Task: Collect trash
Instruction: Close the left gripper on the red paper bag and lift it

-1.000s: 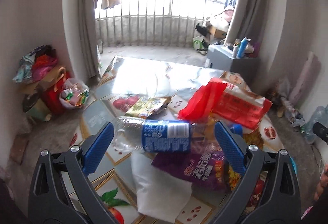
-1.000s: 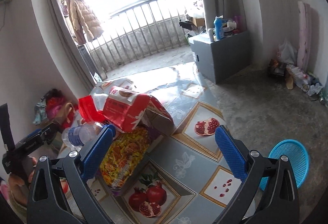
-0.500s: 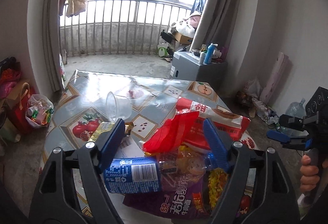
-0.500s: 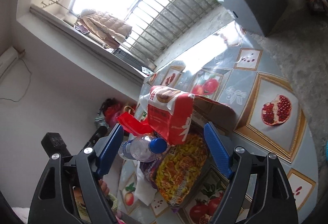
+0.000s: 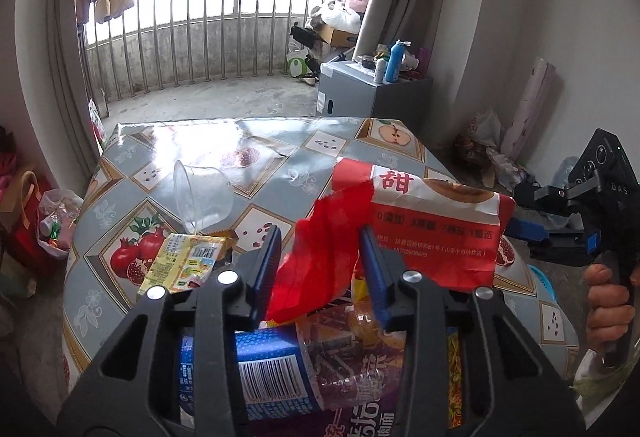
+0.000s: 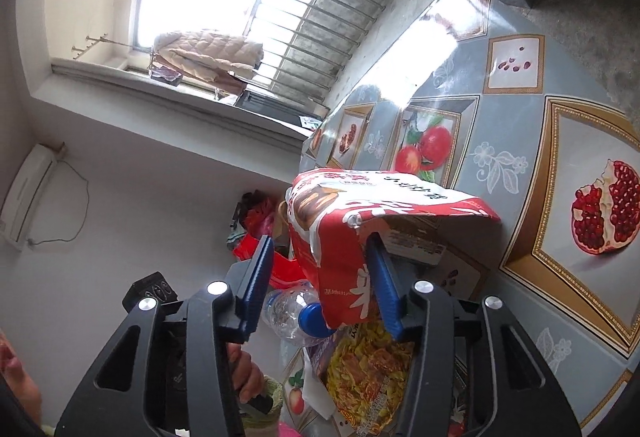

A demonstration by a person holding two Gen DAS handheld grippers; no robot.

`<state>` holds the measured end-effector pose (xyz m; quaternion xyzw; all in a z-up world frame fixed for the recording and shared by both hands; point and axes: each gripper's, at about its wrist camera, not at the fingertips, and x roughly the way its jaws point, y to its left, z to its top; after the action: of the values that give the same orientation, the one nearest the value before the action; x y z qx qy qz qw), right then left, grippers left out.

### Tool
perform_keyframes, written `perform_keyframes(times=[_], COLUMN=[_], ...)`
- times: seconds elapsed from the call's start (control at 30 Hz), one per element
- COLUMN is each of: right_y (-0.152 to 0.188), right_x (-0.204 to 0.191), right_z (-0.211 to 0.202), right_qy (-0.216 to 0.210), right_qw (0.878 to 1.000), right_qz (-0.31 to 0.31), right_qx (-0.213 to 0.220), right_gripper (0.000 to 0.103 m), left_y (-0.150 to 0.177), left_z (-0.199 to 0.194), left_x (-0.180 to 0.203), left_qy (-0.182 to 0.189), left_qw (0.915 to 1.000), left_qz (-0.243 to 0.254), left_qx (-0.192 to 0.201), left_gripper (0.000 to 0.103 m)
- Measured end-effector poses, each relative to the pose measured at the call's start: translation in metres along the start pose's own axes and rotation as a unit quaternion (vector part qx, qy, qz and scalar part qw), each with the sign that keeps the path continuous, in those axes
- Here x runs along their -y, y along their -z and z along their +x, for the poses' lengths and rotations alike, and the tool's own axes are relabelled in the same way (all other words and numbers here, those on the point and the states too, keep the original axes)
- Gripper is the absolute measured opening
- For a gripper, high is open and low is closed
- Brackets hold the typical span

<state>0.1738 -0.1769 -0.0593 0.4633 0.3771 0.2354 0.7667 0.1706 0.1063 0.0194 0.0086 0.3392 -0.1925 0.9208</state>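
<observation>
**Trash pile, both grippers at red bag**

The red bag (image 5: pixel 432 229) is propped atop the pile on the table (image 5: pixel 132 157). It is flanked by the parted left gripper (image 5: pixel 320 261) and right gripper (image 6: pixel 320 285); contact cannot be told. A bottle (image 5: pixel 276 369) lies beneath.

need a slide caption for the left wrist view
Left gripper open around a red wrapper above a plastic bottle on the trash-strewn fruit-print table.
</observation>
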Motion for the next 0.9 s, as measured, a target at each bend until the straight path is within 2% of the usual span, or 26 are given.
perform_keyframes(times=[0.03,0.07,0.13,0.2,0.43,0.63,0.9], right_y=[-0.002,-0.003,-0.005,-0.007,-0.018,-0.036,-0.039], right_x=[0.002,0.004,0.007,0.010,0.005,-0.003,-0.029], right_z=[0.001,0.001,0.004,0.007,0.007,-0.003,-0.064], right_qy=[-0.006,-0.012,-0.020,-0.032,-0.095,-0.135,-0.156], right_qw=[1.000,1.000,1.000,0.999,0.995,0.990,0.984], right_qz=[0.003,0.006,0.011,0.016,0.018,0.013,-0.038], right_qx=[-0.002,-0.003,-0.007,-0.010,0.004,0.023,0.081], right_gripper=[0.038,0.035,0.025,0.018,0.006,0.004,0.004], left_y=[0.000,-0.001,-0.004,-0.007,-0.023,-0.039,-0.060], left_z=[-0.001,-0.001,-0.004,-0.006,-0.016,-0.033,-0.067], left_x=[0.000,0.000,0.000,0.002,-0.001,-0.001,0.020], left_qy=[0.000,-0.002,-0.006,-0.008,-0.010,-0.002,0.041], left_qw=[1.0000,1.0000,0.9999,0.9998,0.9986,0.9956,0.9886], left_qz=[0.001,0.004,0.011,0.014,0.002,-0.021,-0.037], left_qx=[0.002,0.005,0.010,0.015,0.051,0.091,0.140], left_gripper=[0.031,0.024,0.021,0.006,0.002,0.000,0.000])
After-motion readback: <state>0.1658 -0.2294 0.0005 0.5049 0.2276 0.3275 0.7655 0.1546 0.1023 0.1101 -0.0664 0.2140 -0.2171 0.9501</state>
